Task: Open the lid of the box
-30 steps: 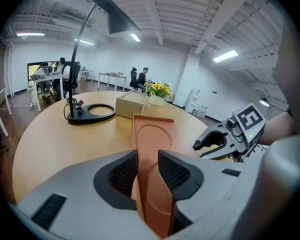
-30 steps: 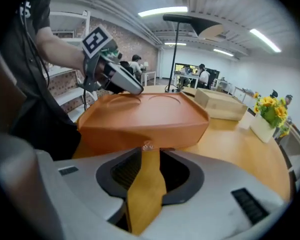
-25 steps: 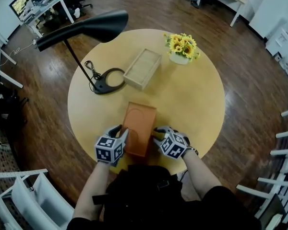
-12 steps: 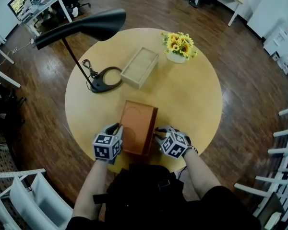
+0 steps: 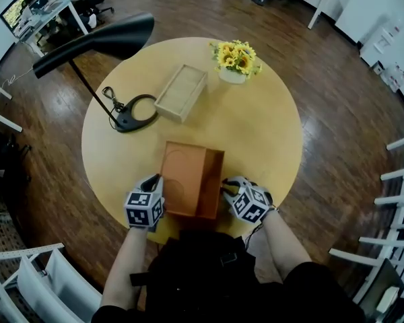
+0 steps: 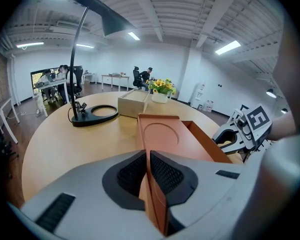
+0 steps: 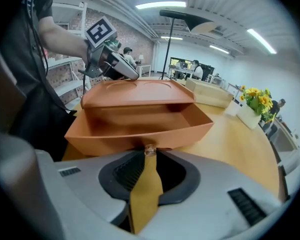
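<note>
An orange box (image 5: 213, 184) sits near the front edge of the round table. Its orange lid (image 5: 182, 179) is raised and tilted to the left, so the inside shows along the right. My left gripper (image 5: 155, 183) is at the lid's left edge. In the left gripper view its jaws (image 6: 149, 176) are closing, with the pads pressing on the lid's thin rim (image 6: 162, 134). My right gripper (image 5: 227, 188) is at the box's right wall. In the right gripper view a yellow tab (image 7: 146, 191) fixed to the box (image 7: 140, 129) lies between that gripper's (image 7: 146, 170) pads.
A black desk lamp (image 5: 130, 112) stands at the table's left. A shallow wooden box (image 5: 181, 93) and a pot of sunflowers (image 5: 233, 62) sit further back. The tan table (image 5: 269, 133) ends just behind the grippers. White chairs stand on the floor on both sides.
The lid has come up off the box and tilted to the left, baring the inside. My left gripper's jaws have closed on the lid's rim. The right gripper stays at the box's right wall.
</note>
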